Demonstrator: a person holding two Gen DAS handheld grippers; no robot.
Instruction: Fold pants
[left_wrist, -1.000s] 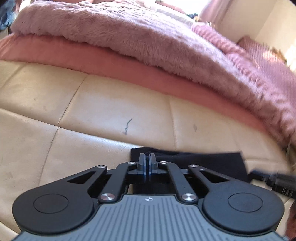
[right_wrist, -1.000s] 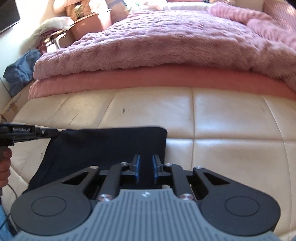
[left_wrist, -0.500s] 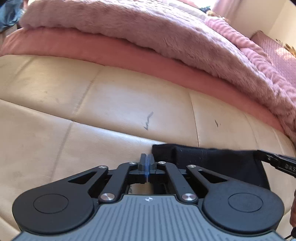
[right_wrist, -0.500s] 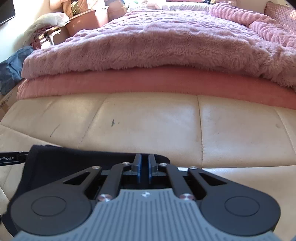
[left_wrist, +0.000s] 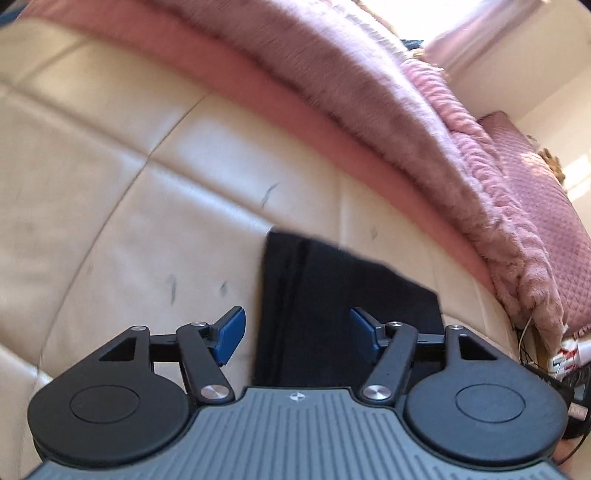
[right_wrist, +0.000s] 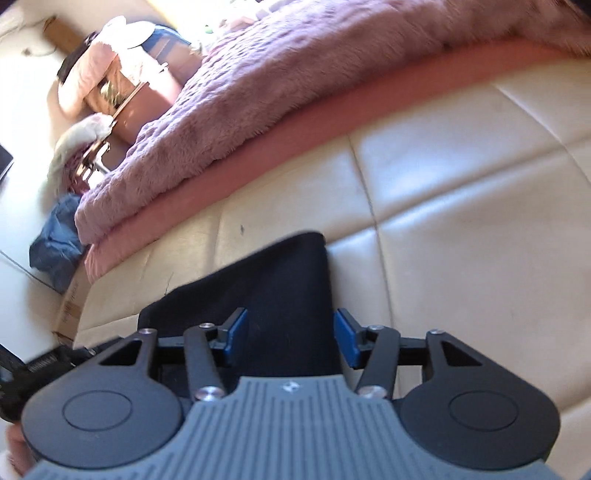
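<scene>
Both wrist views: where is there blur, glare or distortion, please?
Left wrist view: motion blur softens the cream cushions and the dark pants; the window corner at top right is blown out. Right wrist view: the room at top left is smeared and overexposed, fisheye bends the pink blanket, glare sits on cushion panels.

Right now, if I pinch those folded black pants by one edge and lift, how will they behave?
The black pants are probably floppy: soft layered cloth lying flat on the cream cushion. The fold would likely droop open. They look light.
</scene>
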